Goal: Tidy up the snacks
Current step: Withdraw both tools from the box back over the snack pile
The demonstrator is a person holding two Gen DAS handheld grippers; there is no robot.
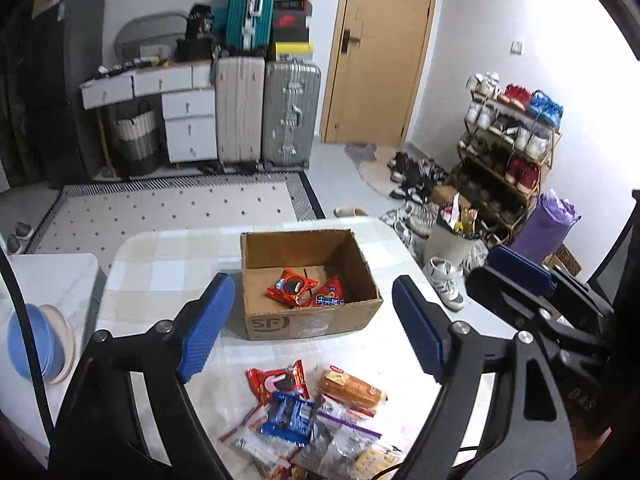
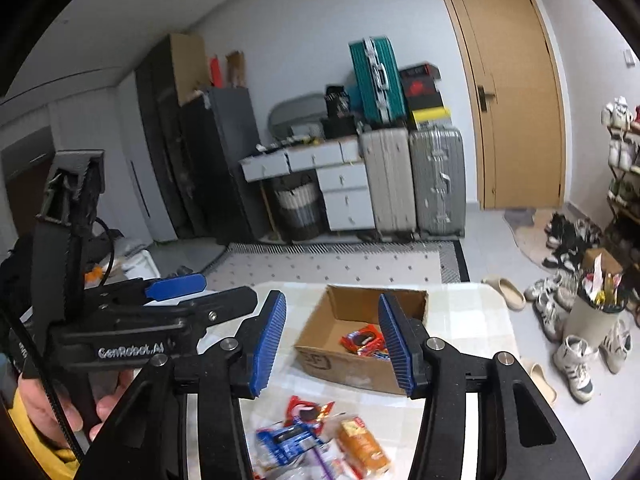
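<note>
Both hand-held grippers point(image 1: 312, 328) point(image 2: 332, 344) open, empty; only right view shows hand point(image 2: 60, 404).

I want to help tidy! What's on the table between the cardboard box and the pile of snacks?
Nothing: only bare checked tablecloth lies between the cardboard box and snack pile, as the left wrist view shows.

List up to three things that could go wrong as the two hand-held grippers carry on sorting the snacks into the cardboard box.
1. The snack pile overlaps, so a grab at the blue packet may drag its neighbours.
2. The orange bread packet looks soft; a hard squeeze could crush it.
3. The cardboard box looks light and loose on the table, and may slide if bumped.
</note>
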